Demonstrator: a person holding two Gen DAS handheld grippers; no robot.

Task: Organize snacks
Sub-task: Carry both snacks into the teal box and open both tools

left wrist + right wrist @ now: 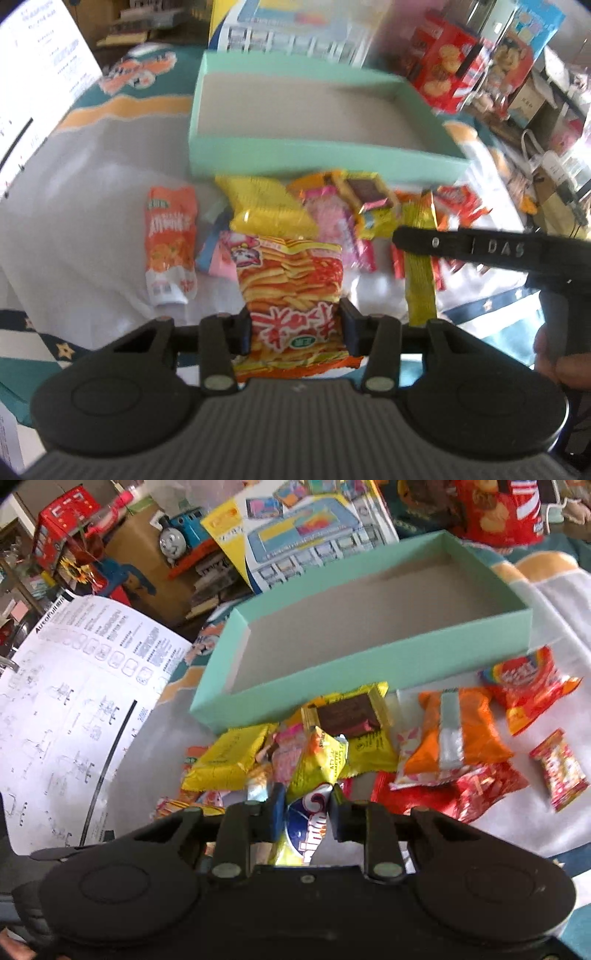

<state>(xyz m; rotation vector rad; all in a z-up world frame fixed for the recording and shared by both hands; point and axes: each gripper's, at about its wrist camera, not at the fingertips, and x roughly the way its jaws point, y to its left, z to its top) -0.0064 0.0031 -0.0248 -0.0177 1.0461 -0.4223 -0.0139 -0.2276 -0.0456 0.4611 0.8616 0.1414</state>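
I have both grippers loaded: the left gripper (pixel 295 325) pinches the chips bag (pixel 291 291) by its sides, and the right gripper (pixel 304 808) is clamped on a yellow candy pack (pixel 306 834). The empty box (pixel 295 110) sits at twelve o'clock, beyond the snack pile (pixel 332 738). I'd lift each clear of the near wall (pixel 314 158), stagger the arms, and release low inside.
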